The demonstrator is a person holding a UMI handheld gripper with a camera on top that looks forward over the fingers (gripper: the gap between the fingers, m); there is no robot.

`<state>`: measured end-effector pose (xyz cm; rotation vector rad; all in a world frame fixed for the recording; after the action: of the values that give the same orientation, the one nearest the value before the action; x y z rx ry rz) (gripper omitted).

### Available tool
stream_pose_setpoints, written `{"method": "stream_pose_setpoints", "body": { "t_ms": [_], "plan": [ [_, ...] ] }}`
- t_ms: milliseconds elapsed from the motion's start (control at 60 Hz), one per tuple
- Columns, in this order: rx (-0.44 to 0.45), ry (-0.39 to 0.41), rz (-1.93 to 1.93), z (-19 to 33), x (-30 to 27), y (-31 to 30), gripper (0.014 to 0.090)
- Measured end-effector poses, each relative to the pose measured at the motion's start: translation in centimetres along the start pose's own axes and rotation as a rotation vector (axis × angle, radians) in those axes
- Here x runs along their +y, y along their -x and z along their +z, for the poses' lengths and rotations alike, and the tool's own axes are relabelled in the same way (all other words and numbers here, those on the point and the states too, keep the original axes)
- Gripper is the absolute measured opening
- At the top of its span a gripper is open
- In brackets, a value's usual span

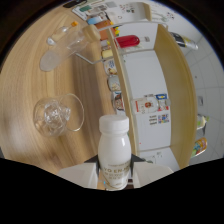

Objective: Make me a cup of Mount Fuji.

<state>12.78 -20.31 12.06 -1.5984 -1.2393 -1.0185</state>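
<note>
Gripper [116,176] jaws clamped on a white plastic milk bottle with white cap [114,150], held upright above the wooden counter [20,100]. Clear glass mug [54,115] sits just left; further off, another clear glass vessel [62,47]. White cabinet [142,75] right.

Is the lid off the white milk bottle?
No, the white bottle held in the tongs has its white cap on top.
</note>
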Motion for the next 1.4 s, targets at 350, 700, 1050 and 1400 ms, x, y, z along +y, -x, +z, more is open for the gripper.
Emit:
{"method": "stream_pose_setpoints", "body": {
  "t_ms": [350, 700, 1050, 1400],
  "plan": [
    [0.072, 0.000, -0.516, 1.3, -1.3, -1.3, 0.0484],
    [0.087, -0.035, -0.531, 0.9, -2.0, -2.0, 0.0486],
    [0.084, -0.279, 0.537, -5.2, -4.7, -9.7, 0.0487],
    [-0.079, -0.150, 1.322, 0.1, 0.7, -1.0, 0.0488]
  ]
}}
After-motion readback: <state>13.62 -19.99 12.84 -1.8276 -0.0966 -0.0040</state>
